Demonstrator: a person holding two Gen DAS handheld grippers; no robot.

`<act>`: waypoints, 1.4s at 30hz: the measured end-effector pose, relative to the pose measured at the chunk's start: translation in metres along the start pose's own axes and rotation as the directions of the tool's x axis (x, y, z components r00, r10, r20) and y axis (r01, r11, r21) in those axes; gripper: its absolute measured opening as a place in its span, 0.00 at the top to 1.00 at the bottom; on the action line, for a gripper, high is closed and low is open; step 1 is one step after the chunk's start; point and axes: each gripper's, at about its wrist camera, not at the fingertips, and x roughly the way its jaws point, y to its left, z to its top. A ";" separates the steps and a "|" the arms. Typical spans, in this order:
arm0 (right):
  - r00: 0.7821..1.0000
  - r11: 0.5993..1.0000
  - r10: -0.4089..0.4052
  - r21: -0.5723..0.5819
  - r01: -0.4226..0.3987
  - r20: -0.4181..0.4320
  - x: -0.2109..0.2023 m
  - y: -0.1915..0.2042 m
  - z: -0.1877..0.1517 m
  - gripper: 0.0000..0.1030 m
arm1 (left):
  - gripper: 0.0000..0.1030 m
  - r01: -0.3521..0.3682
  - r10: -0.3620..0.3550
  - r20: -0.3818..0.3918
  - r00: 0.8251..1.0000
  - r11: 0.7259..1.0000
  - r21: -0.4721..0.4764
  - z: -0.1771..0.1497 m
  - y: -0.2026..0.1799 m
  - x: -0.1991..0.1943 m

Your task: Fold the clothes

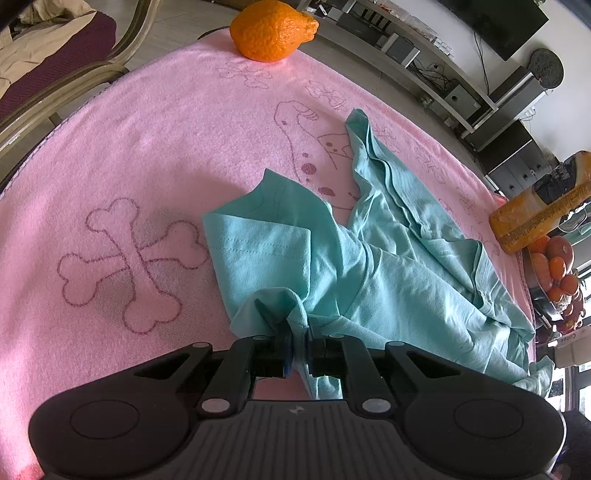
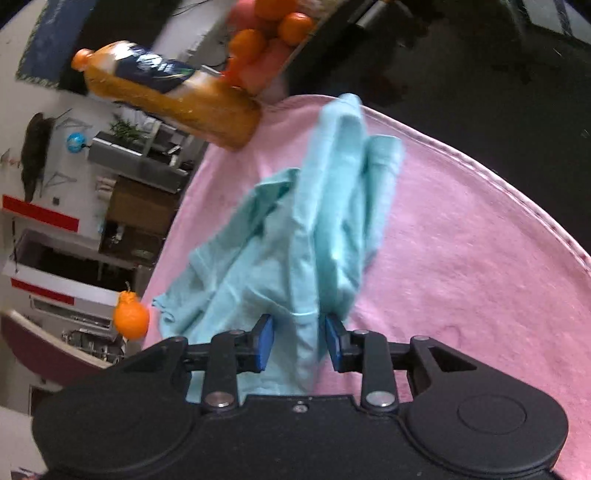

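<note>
Fold clothes: both grippers at the near edge of a crumpled teal shirt, the first fold not yet laid.

The left gripper [image 1: 295,328] is clenched on a bunch of the teal shirt [image 1: 388,266], which lies rumpled on the pink towel [image 1: 147,155] covering the tabletop. The right gripper [image 2: 299,332] has a thick fold between its blue pads [image 2: 266,341]; gaps show at both sides, so a firm grasp cannot be confirmed. Judged next: secure the right hold, then spread the cloth flat, clear of the orange fruit [image 1: 271,29] and the juice bottle [image 1: 543,206].

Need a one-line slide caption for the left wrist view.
Left claw pinching a bunched edge of a teal shirt on a pink towel, an orange at the far edge.
</note>
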 end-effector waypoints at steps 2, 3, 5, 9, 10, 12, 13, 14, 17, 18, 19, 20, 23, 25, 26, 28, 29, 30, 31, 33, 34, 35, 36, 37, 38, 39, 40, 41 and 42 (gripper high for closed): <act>0.998 0.999 0.045 -0.004 -0.044 0.045 -0.002 0.001 0.003 0.69 | 0.90 0.000 0.000 0.002 1.000 1.000 0.004 0.000 0.000 0.000; 0.996 0.998 0.067 -0.006 -0.066 0.067 -0.004 0.002 0.005 0.69 | 0.89 0.000 0.000 0.001 1.000 1.000 0.007 0.000 0.000 0.001; 0.990 0.994 0.111 -0.002 -0.111 0.092 0.001 0.001 0.009 0.68 | 0.89 0.001 -0.001 0.001 1.000 1.000 0.005 0.000 0.000 0.001; 0.985 0.990 0.124 0.058 -0.132 0.120 0.017 -0.018 0.005 0.67 | 0.89 0.006 -0.006 -0.001 1.000 1.000 -0.001 0.001 0.001 0.001; 0.980 0.982 0.152 0.094 -0.164 0.125 0.019 -0.027 0.003 0.67 | 0.89 0.006 -0.006 -0.002 1.000 1.000 -0.001 0.001 0.001 0.001; 0.974 0.966 0.207 0.135 -0.219 0.095 0.019 -0.034 0.000 0.68 | 0.88 0.007 -0.007 -0.004 1.000 1.000 -0.002 0.002 0.001 0.002; 0.974 0.966 0.220 0.129 -0.225 0.053 0.019 -0.034 -0.001 0.68 | 0.88 0.007 -0.007 -0.004 1.000 1.000 -0.002 0.002 0.001 0.002; 0.973 0.965 0.231 0.122 -0.230 0.008 0.020 -0.034 -0.003 0.68 | 0.88 0.009 -0.009 -0.003 1.000 1.000 -0.001 0.002 0.001 0.002; 0.974 0.971 0.228 0.079 -0.227 -0.007 0.018 -0.032 -0.006 0.68 | 0.88 0.012 -0.013 -0.003 1.000 1.000 -0.002 0.003 0.001 0.002; 0.974 0.972 0.226 0.067 -0.225 0.000 0.017 -0.031 -0.006 0.69 | 0.88 0.013 -0.013 -0.004 1.000 1.000 -0.002 0.003 0.001 0.002; 0.975 0.973 0.223 0.055 -0.223 0.006 0.016 -0.031 -0.007 0.70 | 0.88 0.017 -0.017 -0.004 1.000 1.000 -0.004 0.003 0.002 0.002; 0.975 0.974 0.221 0.043 -0.221 0.012 0.015 -0.030 -0.007 0.70 | 0.88 0.020 -0.020 -0.004 1.000 1.000 -0.005 0.003 0.002 0.002; 0.982 0.982 0.185 0.014 -0.186 0.040 0.018 -0.022 -0.008 0.92 | 0.90 0.038 -0.038 -0.006 0.999 0.999 -0.034 0.003 0.007 0.001; 0.987 0.988 0.155 -0.036 -0.153 0.041 0.016 -0.012 -0.012 0.98 | 0.95 0.061 -0.061 -0.006 0.998 0.996 -0.065 0.003 0.011 -0.001; 0.989 0.989 0.139 -0.060 -0.136 0.049 0.013 -0.005 -0.014 0.98 | 0.96 0.075 -0.075 -0.005 0.997 0.994 -0.081 0.003 0.012 -0.004; 0.988 0.990 0.129 -0.068 -0.124 0.083 0.002 0.006 -0.017 0.98 | 0.97 0.121 -0.122 0.004 0.993 0.985 -0.122 0.002 0.017 -0.012; 0.986 0.990 0.132 -0.060 -0.126 0.105 -0.005 0.012 -0.019 0.98 | 0.97 0.156 -0.155 0.012 0.988 0.977 -0.148 0.001 0.021 -0.019; 0.983 0.990 0.135 -0.053 -0.129 0.128 -0.013 0.017 -0.021 0.98 | 0.97 0.200 -0.198 0.029 0.980 0.963 -0.179 0.000 0.025 -0.029; 0.978 0.990 0.141 -0.034 -0.137 0.154 -0.023 0.024 -0.023 0.98 | 0.97 0.236 -0.230 0.051 0.972 0.951 -0.198 0.000 0.028 -0.039; 0.968 0.989 0.144 -0.018 -0.143 0.206 -0.046 0.040 -0.025 0.98 | 0.98 0.317 -0.294 0.131 0.947 0.925 -0.211 0.005 0.030 -0.070; 0.963 0.990 0.141 -0.024 -0.139 0.232 -0.059 0.049 -0.025 0.98 | 0.98 0.357 -0.325 0.172 0.930 0.909 -0.214 0.008 0.031 -0.086; 0.953 0.988 0.152 -0.027 -0.150 0.261 -0.075 0.061 -0.024 0.98 | 0.98 0.404 -0.363 0.210 0.908 0.892 -0.205 0.013 0.028 -0.107; 0.943 0.984 0.175 -0.028 -0.174 0.284 -0.093 0.075 -0.021 0.98 | 0.98 0.450 -0.401 0.248 0.882 0.872 -0.192 0.018 0.024 -0.129; 0.931 0.979 0.199 -0.030 -0.199 0.307 -0.110 0.089 -0.018 0.98 | 0.98 0.490 -0.436 0.277 0.856 0.855 -0.169 0.023 0.018 -0.151; 0.918 0.974 0.222 -0.033 -0.224 0.329 -0.128 0.102 -0.015 0.98 | 0.98 0.519 -0.462 0.305 0.833 0.843 -0.140 0.027 0.011 -0.173; 0.903 0.966 0.255 -0.052 -0.253 0.347 -0.147 0.118 -0.014 0.98 | 0.98 0.551 -0.492 0.345 0.800 0.829 -0.097 0.029 0.003 -0.199; 0.885 0.957 0.287 -0.083 -0.277 0.367 -0.170 0.137 -0.014 0.98 | 0.98 0.581 -0.521 0.383 0.763 0.813 -0.051 0.032 -0.004 -0.226; 0.865 0.947 0.320 -0.119 -0.297 0.386 -0.188 0.156 -0.014 0.98 | 0.98 0.611 -0.552 0.424 0.718 0.792 -0.002 0.031 -0.009 -0.253; 0.837 0.933 0.361 -0.170 -0.318 0.411 -0.208 0.174 -0.018 0.98 | 0.98 0.637 -0.582 0.463 0.669 0.770 0.048 0.030 -0.013 -0.281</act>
